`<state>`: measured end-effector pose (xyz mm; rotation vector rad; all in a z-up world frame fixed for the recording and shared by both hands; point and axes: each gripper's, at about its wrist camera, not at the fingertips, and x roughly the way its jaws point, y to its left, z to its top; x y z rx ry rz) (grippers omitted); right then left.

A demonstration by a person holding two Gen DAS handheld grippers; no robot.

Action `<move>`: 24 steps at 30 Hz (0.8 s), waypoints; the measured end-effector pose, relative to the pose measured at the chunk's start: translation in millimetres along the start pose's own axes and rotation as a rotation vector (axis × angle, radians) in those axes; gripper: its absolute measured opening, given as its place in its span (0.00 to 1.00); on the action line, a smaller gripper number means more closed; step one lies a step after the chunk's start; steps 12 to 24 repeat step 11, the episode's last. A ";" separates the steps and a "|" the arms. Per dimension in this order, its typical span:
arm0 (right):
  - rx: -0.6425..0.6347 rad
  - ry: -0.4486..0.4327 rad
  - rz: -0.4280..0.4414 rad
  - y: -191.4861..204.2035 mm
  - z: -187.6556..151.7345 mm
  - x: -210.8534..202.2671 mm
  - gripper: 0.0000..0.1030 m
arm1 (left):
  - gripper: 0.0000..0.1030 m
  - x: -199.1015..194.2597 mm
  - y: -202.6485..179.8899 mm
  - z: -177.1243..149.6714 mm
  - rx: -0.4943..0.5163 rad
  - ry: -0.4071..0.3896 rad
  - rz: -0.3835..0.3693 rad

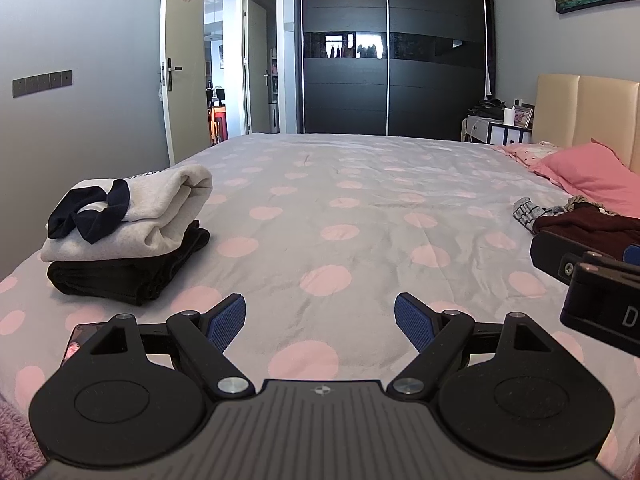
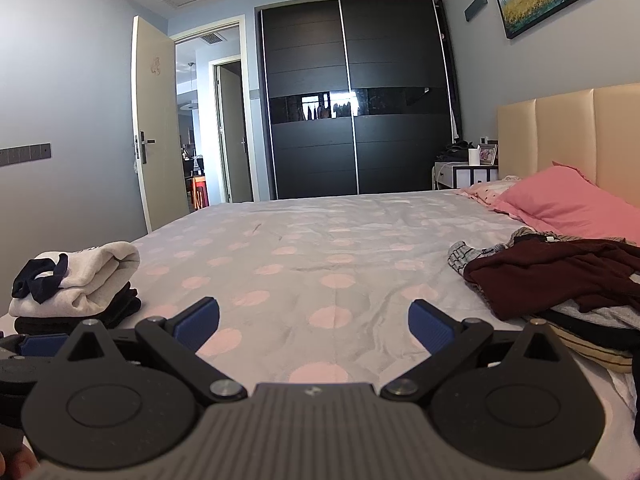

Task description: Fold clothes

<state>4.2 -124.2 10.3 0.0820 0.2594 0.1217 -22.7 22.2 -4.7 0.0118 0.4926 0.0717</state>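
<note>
A stack of folded clothes lies on the bed at the left: a grey sweatshirt with a dark navy piece on top, over a black garment. The stack also shows in the right wrist view. A heap of unfolded clothes with a maroon garment on top lies at the right, partly seen in the left wrist view. My left gripper is open and empty above the bedspread. My right gripper is open and empty, and part of it shows in the left wrist view.
The bed has a grey spread with pink dots. Pink pillows and a beige headboard are at the right. A dark sliding wardrobe, an open door and a bedside table stand beyond the bed.
</note>
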 end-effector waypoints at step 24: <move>0.005 -0.004 -0.002 1.0 0.4 -1.6 0.99 | 0.80 -2.8 -1.1 0.3 0.009 -0.019 0.007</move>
